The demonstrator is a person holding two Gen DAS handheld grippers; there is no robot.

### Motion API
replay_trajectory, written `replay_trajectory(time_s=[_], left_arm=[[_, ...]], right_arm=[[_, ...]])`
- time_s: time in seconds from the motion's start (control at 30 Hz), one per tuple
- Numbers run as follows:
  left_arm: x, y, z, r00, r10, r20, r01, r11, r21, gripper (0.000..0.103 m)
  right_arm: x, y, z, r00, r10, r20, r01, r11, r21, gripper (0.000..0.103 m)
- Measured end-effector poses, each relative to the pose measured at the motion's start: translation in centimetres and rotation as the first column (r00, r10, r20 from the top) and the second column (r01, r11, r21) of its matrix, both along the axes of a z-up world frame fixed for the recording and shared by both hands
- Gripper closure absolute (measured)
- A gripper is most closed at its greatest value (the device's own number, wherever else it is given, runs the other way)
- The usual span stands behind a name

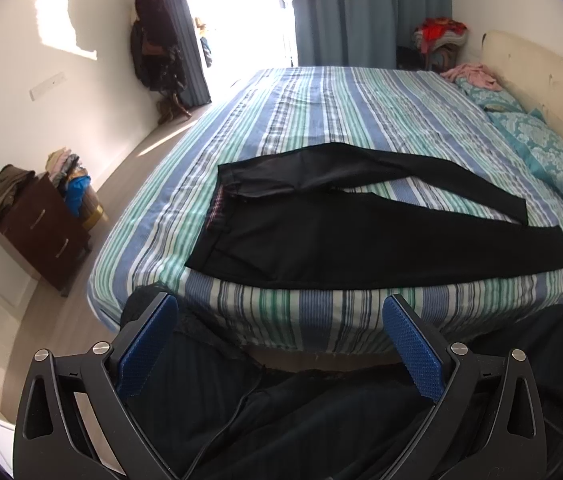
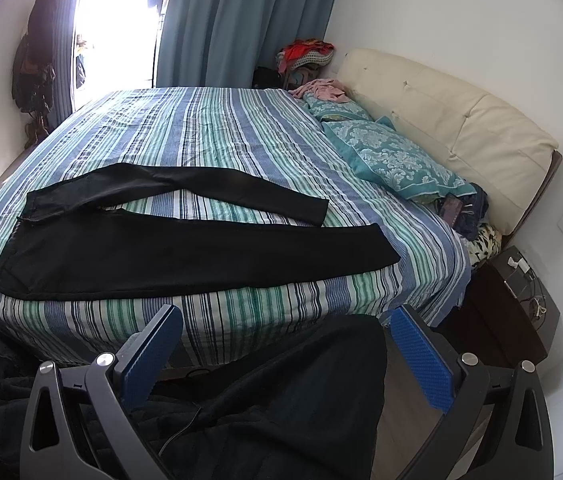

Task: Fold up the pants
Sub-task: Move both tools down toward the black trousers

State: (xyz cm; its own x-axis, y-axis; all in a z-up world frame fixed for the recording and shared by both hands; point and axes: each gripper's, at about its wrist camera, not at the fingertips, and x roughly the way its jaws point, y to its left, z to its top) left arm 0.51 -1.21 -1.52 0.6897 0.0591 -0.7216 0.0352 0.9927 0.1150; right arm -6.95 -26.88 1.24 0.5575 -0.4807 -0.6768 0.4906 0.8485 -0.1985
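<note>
Both claws gape wide and empty at frame bottom: left gripper (image 1: 279, 308), right gripper (image 2: 287, 318), over dark clothing (image 2: 301, 392). Beyond, black pants (image 1: 345, 236) lie flat mid-frame on the striped bed (image 1: 321, 112), legs splayed. Teal pillows (image 2: 397, 164) sit right; a dresser (image 1: 41, 236) left.

My left gripper (image 1: 279, 312) and right gripper (image 2: 287, 322) show black frames, silver screws and blue textured fingers (image 1: 411, 350); dark clothing below.
</note>
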Motion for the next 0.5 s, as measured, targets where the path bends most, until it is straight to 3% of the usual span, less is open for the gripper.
replay_trajectory(time_s=[0.5], left_arm=[[0.13,-0.3,-0.15,1.0,-0.005,-0.009,0.005,1.0,0.006,0.0]], right_arm=[[0.01,-0.11,-0.14,1.0,-0.008,-0.005,0.008,1.0,0.008,0.0]])
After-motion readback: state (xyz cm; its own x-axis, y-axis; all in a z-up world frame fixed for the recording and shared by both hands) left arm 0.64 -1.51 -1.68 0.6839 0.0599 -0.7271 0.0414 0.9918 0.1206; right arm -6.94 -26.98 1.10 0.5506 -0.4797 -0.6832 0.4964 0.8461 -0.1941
